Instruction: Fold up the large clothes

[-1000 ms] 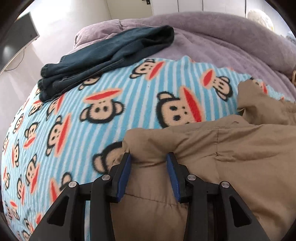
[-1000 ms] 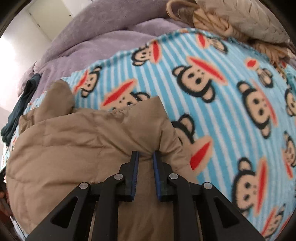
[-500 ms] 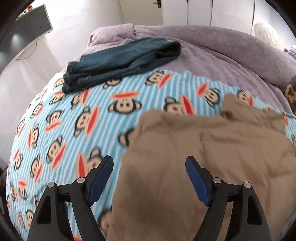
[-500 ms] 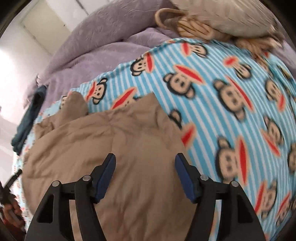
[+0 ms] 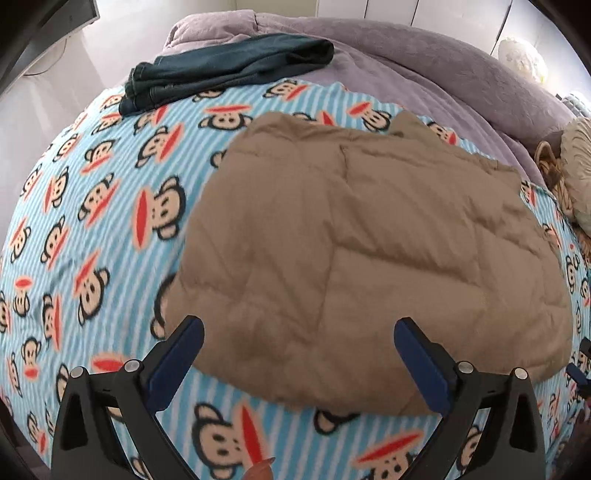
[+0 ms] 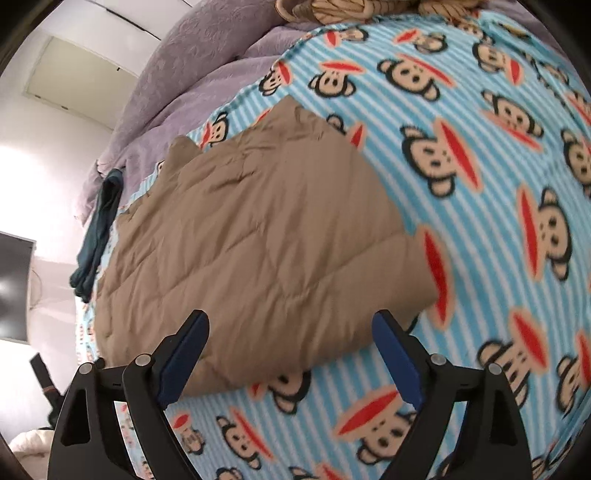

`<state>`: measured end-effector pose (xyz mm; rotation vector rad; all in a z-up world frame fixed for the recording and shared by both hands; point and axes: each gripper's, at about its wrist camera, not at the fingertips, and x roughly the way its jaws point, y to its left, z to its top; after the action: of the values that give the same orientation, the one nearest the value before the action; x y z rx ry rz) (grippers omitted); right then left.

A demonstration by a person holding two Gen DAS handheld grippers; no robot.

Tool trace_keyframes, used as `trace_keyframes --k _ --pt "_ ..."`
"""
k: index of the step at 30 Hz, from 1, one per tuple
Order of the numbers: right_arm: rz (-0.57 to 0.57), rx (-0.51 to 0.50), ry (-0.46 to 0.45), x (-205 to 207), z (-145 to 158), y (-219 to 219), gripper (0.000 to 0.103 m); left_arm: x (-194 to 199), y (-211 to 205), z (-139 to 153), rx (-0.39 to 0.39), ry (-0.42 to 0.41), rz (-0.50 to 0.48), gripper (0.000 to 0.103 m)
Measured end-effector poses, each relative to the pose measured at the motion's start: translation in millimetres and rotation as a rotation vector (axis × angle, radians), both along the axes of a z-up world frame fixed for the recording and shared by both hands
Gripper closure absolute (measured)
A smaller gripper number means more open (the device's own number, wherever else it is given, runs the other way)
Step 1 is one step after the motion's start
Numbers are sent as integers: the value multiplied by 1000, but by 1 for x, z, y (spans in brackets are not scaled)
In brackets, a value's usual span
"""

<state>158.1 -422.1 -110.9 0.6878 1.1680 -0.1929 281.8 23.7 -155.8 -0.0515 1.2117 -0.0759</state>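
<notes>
A tan quilted jacket point(image 5: 362, 236) point(image 6: 251, 236) lies folded flat on the blue striped monkey-print blanket point(image 5: 92, 221) point(image 6: 498, 184). My left gripper point(image 5: 298, 332) hovers above the jacket's near edge, its jaws opening wide with nothing pressed between the blue pads. My right gripper point(image 6: 290, 325) hangs over the jacket's near right corner, jaws likewise opening, not touching the cloth. A tip of the right gripper point(image 5: 580, 373) peeks in at the left wrist view's right edge.
Folded dark blue jeans point(image 5: 221, 70) point(image 6: 98, 236) lie at the blanket's far left edge. A purple bedspread point(image 5: 424, 62) point(image 6: 177, 74) covers the far side. A woven basket with a cushion point(image 5: 561, 166) point(image 6: 354, 9) sits at the right. A dark screen point(image 6: 13, 288) hangs on the wall.
Both grippers let go of the jacket's far edge, opened wide, and pulled back and up toward me. The jacket now lies folded flat on the blanket.
</notes>
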Motion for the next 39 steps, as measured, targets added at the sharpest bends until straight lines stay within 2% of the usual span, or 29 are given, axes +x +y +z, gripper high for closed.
trace_keyframes --k 1,7,15,19,24,30,33,36,37,38,39 --pt "-7 26 -5 -4 -2 1 0 -3 0 -1 -4 6 0 0" --pt "-77 186 -49 -14 -16 3 0 -18 6 -7 -84 62 33 0" --pt "-162 331 32 -18 -54 -4 0 -27 51 -34 -348 130 255 0" --pt "-195 402 49 -20 -72 -6 0 -32 69 -56 -507 180 293 0" --pt "-216 475 8 -15 -83 -4 0 -30 73 -78 -615 180 327 0" --pt "-186 581 -34 9 -100 18 0 -11 52 -85 -646 147 299 0" --pt "-170 612 -38 25 -114 31 0 -2 47 -92 -634 135 326 0" --pt "-171 599 -47 38 -121 38 0 2 46 -94 -620 127 371 0" --pt "-184 597 -46 41 -122 39 0 2 47 -93 -613 126 377 2" --pt "-202 602 -46 41 -122 39 0 1 47 -90 -598 116 380 18" --pt "-214 610 -47 40 -122 38 1 1 46 -86 -592 106 368 28"
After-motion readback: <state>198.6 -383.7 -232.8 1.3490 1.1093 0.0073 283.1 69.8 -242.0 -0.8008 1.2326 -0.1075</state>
